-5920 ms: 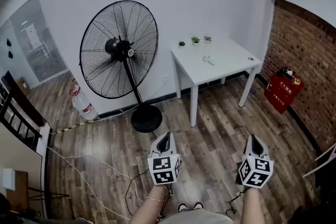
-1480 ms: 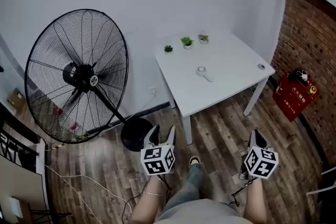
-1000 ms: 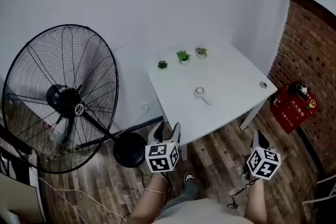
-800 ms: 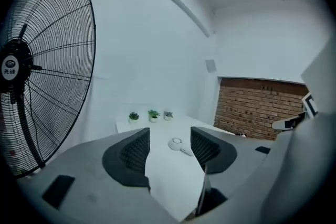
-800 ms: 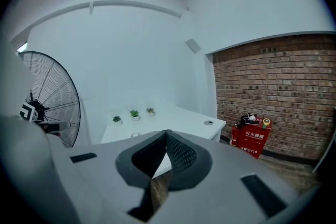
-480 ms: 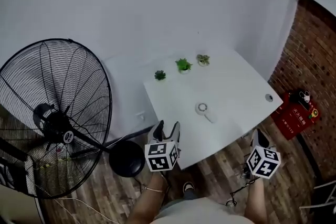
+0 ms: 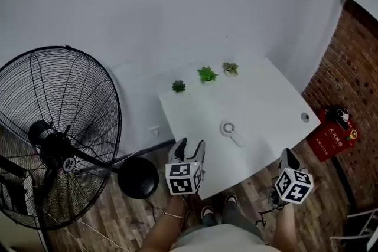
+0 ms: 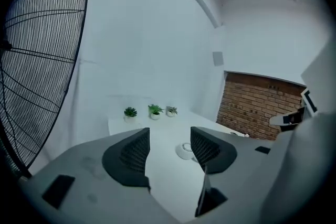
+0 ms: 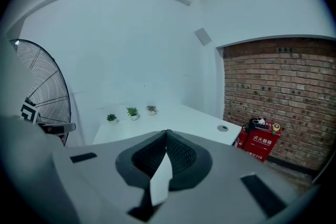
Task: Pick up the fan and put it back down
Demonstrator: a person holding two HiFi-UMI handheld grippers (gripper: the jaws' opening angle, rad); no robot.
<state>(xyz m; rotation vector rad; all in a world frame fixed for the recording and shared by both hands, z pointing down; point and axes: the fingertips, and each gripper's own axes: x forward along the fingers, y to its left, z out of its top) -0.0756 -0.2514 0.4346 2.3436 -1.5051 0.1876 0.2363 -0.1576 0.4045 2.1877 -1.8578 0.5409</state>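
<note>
A small white hand fan (image 7: 228, 128) lies flat near the middle of the white table (image 7: 266, 100). In the left gripper view the hand fan (image 8: 184, 150) shows just beyond the gap between my jaws. My left gripper (image 7: 188, 146) is open and empty, hovering at the table's near edge, short of the fan. My right gripper (image 7: 287, 156) hangs shut and empty by the table's front right edge. A big black floor fan (image 7: 54, 137) stands to the left on a round base (image 7: 137, 177).
Three small potted plants (image 7: 206, 74) line the table's back edge by the white wall. A cable hole (image 7: 305, 117) sits near the table's right corner. A red fire-extinguisher box (image 7: 331, 128) stands by the brick wall (image 7: 360, 97) at right.
The view has closed in on the table, and the floor fan has slid to the left. Both grippers now sit at the table's near edge. The left jaws, shut at first, stand open.
</note>
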